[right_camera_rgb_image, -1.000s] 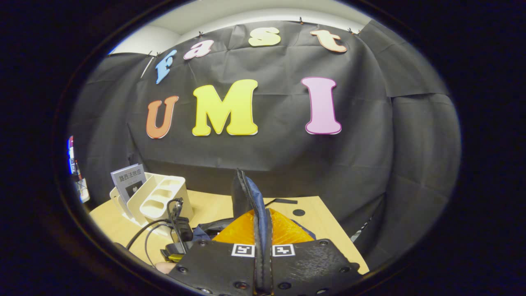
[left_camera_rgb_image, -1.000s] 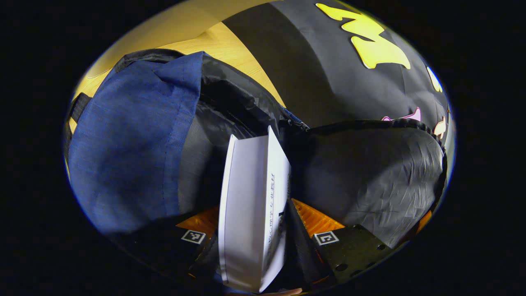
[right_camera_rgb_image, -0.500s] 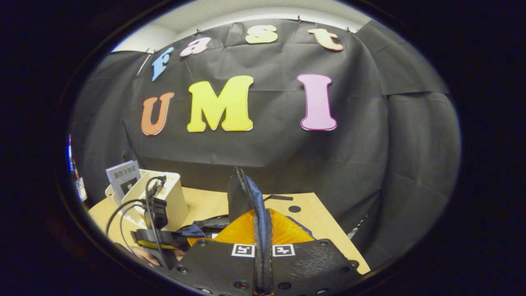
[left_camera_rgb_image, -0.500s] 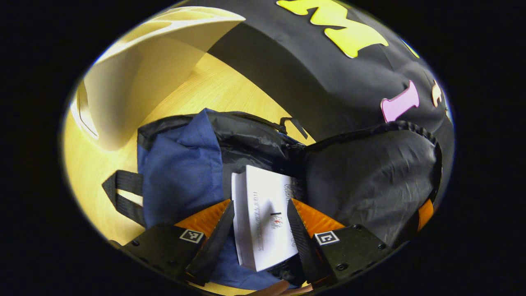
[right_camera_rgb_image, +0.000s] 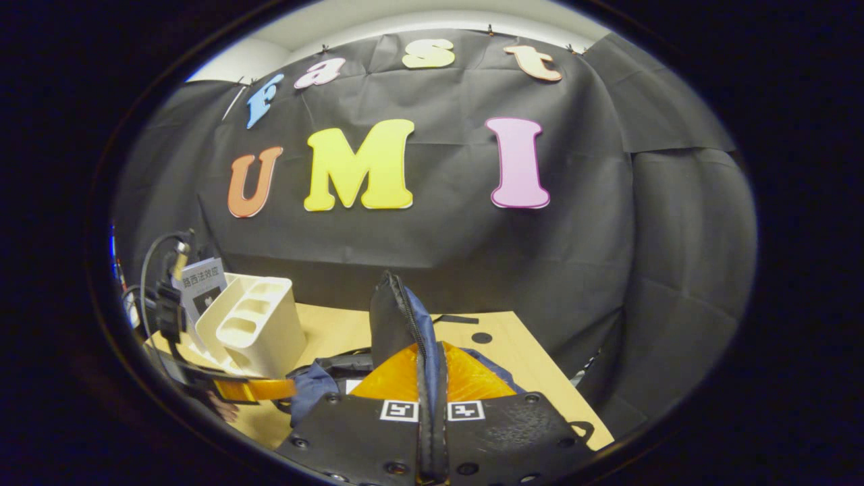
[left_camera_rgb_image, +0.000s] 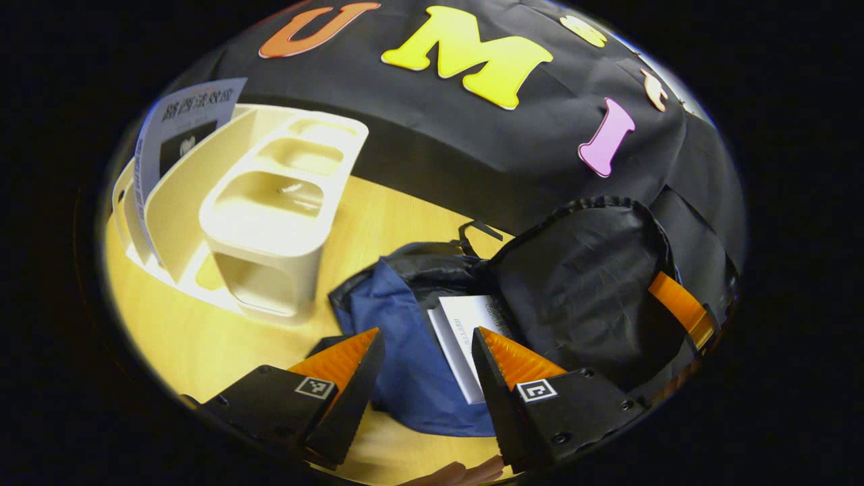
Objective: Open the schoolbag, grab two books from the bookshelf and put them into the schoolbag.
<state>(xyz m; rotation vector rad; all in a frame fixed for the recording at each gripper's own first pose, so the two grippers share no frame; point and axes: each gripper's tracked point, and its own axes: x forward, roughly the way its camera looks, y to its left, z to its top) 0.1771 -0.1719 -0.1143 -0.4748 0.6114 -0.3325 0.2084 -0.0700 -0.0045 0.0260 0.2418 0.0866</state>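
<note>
Since the earlier frames the left gripper has let go of the white book and drawn back and up; its jaws stand apart with nothing between them. That book now lies inside the open schoolbag, partly under the raised flap.

Nearest in the right gripper view, the right gripper is clamped on the zippered edge of the flap, both fingers pressing it and holding it upright. In the left gripper view this same gripper shows at the flap's far right edge.

Surface: a light wooden table. The schoolbag, blue outside and black-lined, rests on it near the front edge. Bare wood lies between the bag and the cream bookshelf, which stands to the bag's left, apart from it. A second book stands upright in the shelf's rear slot.

In the right gripper view the table's right edge is visible, with a strip of bare wood and a dark round hole beyond the bag. The left gripper appears low at the left of that view, in front of the bookshelf.

Farthest back, black cloth closes the booth behind the table, with pale wall above it.
</note>
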